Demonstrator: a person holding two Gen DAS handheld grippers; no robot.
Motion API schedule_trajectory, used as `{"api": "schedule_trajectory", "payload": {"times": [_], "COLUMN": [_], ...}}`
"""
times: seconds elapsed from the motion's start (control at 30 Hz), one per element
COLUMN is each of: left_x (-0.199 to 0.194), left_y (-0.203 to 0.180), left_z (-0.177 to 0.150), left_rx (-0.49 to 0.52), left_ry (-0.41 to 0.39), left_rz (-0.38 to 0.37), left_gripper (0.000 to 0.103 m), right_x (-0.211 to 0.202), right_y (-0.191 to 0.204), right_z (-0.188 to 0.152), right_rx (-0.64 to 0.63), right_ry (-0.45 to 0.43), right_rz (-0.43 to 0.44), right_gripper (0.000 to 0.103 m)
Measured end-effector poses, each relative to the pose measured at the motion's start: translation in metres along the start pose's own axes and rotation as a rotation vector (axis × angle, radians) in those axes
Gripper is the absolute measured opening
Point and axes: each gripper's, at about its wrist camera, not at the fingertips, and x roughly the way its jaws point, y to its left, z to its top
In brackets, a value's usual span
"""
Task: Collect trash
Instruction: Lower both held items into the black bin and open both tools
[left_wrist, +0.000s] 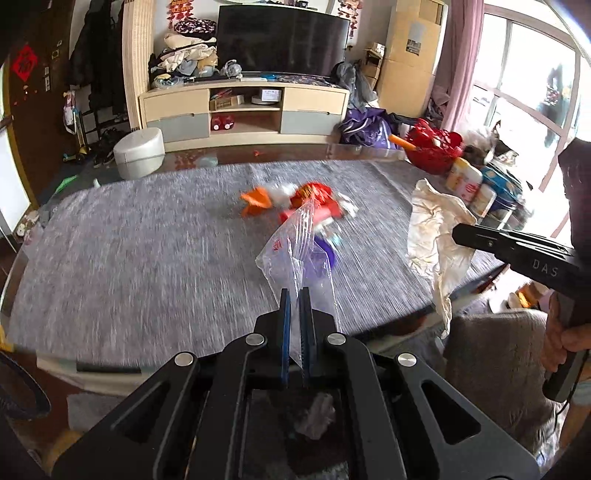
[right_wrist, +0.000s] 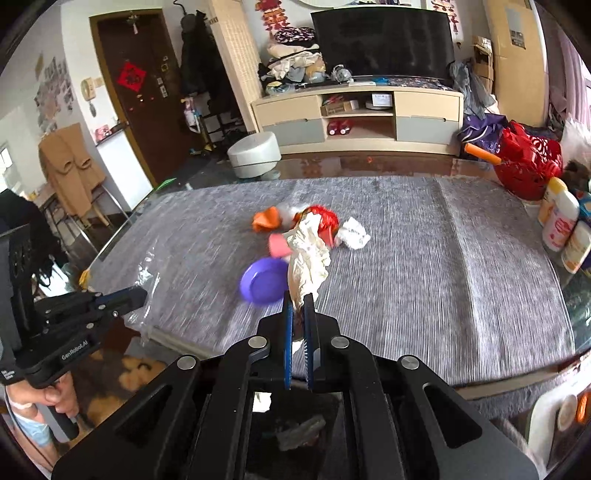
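We see a clear plastic bag (left_wrist: 295, 254) pinched tight in our left gripper (left_wrist: 294, 295), lifted over the grey table cloth (left_wrist: 129, 240). Our right gripper (right_wrist: 298, 299) squeezes a crumpled cream bag (right_wrist: 308, 254). Behind them, more trash (right_wrist: 295, 221) and 1 purple bowl (right_wrist: 260, 280) lie on the cloth.

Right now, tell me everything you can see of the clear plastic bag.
The clear plastic bag is thin, see-through film, crinkled, with a small red print near its upper left. It hangs lifted off the grey tablecloth, one edge pinched between the blue pads of the shut left claw. The purple bowl shows through it. Nothing else visibly touches it; it looks empty.
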Motion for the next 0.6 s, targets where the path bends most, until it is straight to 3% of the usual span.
{"api": "schedule_trajectory", "payload": {"times": [0.3,0.6], "left_x": [-0.01,0.022], "left_y": [-0.02,-0.029], "left_z": [-0.065,-0.118], "left_rx": [0.008,-0.027], "left_ry": [0.081,0.21], "left_rz": [-0.04,-0.067], "left_gripper": [0.004,0.004], "right_x": [-0.012,0.031], "right_y": [0.01,0.011], "right_z": [-0.063,-0.117], "right_rx": [0.013,0.056], "right_ry": [0.076,0.23], "right_rz": [0.017,0.032], "right_gripper": [0.007,0.007]}}
